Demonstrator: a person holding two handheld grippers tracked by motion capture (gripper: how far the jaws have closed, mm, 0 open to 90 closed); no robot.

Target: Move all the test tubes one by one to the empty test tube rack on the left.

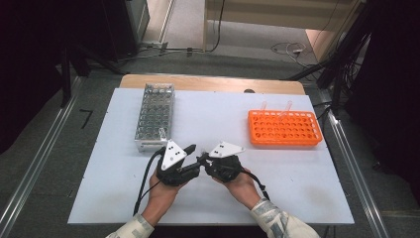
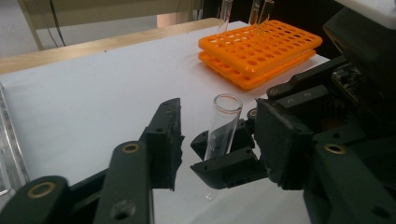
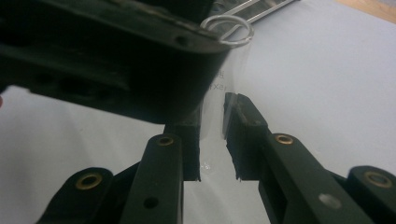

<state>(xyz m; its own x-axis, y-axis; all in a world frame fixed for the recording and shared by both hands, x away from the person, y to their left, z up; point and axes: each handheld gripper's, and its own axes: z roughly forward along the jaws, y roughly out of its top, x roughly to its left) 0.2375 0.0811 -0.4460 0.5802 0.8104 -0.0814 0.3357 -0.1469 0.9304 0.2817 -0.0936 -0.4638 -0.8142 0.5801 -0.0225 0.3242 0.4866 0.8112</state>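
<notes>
A clear glass test tube [image 2: 224, 116] stands upright just above the white table, its open rim [image 3: 229, 28] at the top. My right gripper [image 3: 212, 135] is shut on the tube's lower half; it is the small black pair of jaws in the left gripper view [image 2: 223, 161]. My left gripper [image 2: 218, 137] is open, with one jaw on each side of the tube and a visible gap to the left jaw. In the high view both grippers meet tip to tip near the table's front middle, left gripper [image 1: 190, 149], right gripper [image 1: 202, 158].
An orange tube rack [image 1: 284, 130] sits at the right of the white table [image 1: 208, 114], with two tubes [image 1: 263, 105] standing at its far edge. A metal rack [image 1: 154, 116] stands at the left. Cables trail from both grippers toward the front edge.
</notes>
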